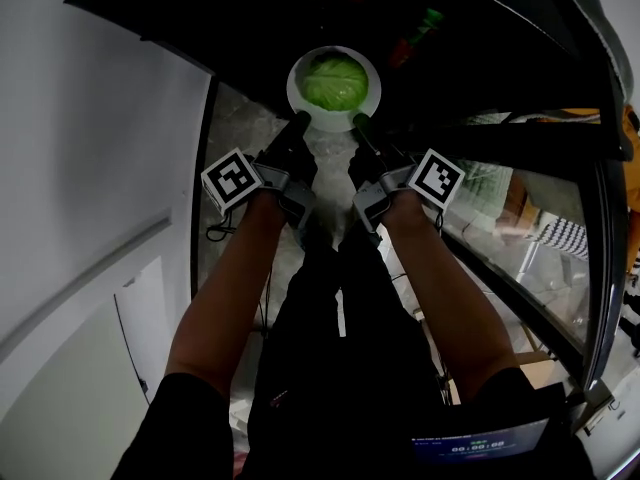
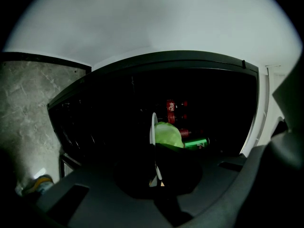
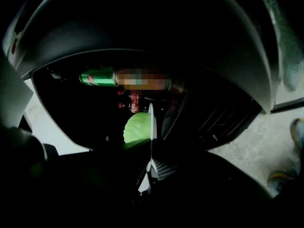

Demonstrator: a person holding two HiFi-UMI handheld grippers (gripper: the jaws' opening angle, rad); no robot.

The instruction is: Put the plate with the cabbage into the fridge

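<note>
The white plate (image 1: 297, 90) with the green cabbage (image 1: 335, 81) on it sits top centre in the head view, right at the dark open fridge (image 1: 480, 58); can't tell if it's resting on a shelf. The left gripper (image 1: 298, 120) and right gripper (image 1: 361, 122) are each clamped on the plate's near rim, side by side. Further back in the fridge there are red soda bottles (image 2: 171, 108) and a green can (image 2: 196, 143). Grey marbled floor (image 1: 240, 118) is below.

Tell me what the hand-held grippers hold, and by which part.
Both hold the white plate carrying the cabbage: the left hand-held gripper clamps its near-left rim, the right hand-held gripper its near-right rim.
</note>
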